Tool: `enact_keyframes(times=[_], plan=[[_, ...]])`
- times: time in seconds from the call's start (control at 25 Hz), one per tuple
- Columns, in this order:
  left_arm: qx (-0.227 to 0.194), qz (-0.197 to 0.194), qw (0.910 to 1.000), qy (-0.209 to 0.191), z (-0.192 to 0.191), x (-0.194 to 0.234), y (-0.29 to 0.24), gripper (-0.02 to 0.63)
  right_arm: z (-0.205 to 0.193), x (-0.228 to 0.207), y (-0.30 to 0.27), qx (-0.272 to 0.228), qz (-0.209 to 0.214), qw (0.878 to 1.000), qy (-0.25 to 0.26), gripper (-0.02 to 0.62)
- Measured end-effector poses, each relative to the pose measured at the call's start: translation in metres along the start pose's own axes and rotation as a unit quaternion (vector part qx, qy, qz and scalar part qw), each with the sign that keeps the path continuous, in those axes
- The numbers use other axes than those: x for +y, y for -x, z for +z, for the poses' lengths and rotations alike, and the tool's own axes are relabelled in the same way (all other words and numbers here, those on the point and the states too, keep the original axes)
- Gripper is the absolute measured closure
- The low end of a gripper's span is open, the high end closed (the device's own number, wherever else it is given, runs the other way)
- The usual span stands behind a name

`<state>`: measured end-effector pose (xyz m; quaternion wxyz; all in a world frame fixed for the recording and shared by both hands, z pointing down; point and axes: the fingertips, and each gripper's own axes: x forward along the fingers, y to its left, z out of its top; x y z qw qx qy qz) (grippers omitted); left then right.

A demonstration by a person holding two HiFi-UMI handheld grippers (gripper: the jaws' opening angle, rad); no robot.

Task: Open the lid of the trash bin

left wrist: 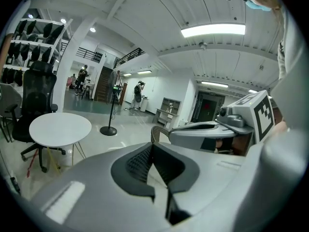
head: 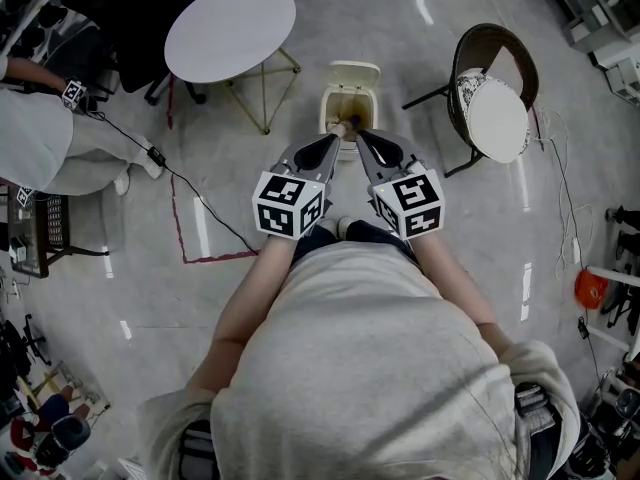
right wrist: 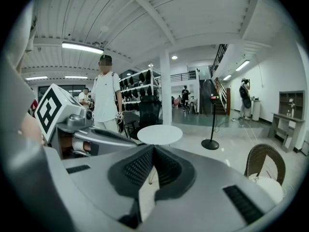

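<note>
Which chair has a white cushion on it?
The brown round-backed chair right of the trash bin holds the white cushion; the black office chair by the round table has none.

Round white table (head: 230, 30), wicker chair (head: 497, 116)

Both arms reach forward toward 12 o'clock in the head view, the grippers side by side and close together. The left gripper (head: 337, 134) angles toward 1 o'clock and the right gripper (head: 361, 135) toward 11 o'clock, so their tips nearly meet. The left forearm (head: 243, 308) and right forearm (head: 452, 280) are bare and spread back toward 7 and 5 o'clock. In each gripper's own view the jaw tips are pressed together with nothing between them.
</note>
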<state>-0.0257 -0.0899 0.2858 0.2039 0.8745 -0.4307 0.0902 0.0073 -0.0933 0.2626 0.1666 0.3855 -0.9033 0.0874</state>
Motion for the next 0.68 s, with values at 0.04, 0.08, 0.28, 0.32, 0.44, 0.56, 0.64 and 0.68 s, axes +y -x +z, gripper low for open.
enact_keyframes(times=[0.04,0.08,0.28,0.32,0.44,0.56,0.64,0.68], plan=[[0.002,0.0,1.0,-0.001,-0.001,0.0,-0.001,0.597,-0.001,0.0,0.0,0.0,0.0,1.0,0.0,0.588],[0.004,0.0,1.0,0.002,-0.003,-0.001,-0.002,0.597,-0.002,0.0,0.001,0.001,0.0,1.0,0.001,0.589],[0.009,-0.002,0.9999,0.014,-0.008,-0.001,0.001,0.597,-0.005,-0.001,0.004,0.008,-0.003,1.0,0.004,0.588],[0.01,-0.001,0.9998,0.015,-0.009,-0.001,0.001,0.597,-0.006,-0.001,0.004,0.009,-0.004,1.0,0.002,0.589],[0.011,-0.002,0.9998,0.016,-0.01,-0.002,0.001,0.597,-0.01,-0.002,0.007,0.012,-0.004,1.0,-0.007,0.588],[0.013,-0.005,0.9998,0.015,-0.012,-0.003,0.0,0.597,-0.016,0.0,0.008,0.016,-0.005,1.0,-0.009,0.589],[0.015,-0.005,0.9998,0.015,-0.013,-0.002,-0.001,0.597,-0.018,0.0,0.007,0.018,-0.005,1.0,-0.009,0.588],[0.016,-0.006,0.9997,0.016,-0.013,-0.002,-0.002,0.597,-0.019,-0.001,0.007,0.019,-0.005,1.0,-0.009,0.589]])
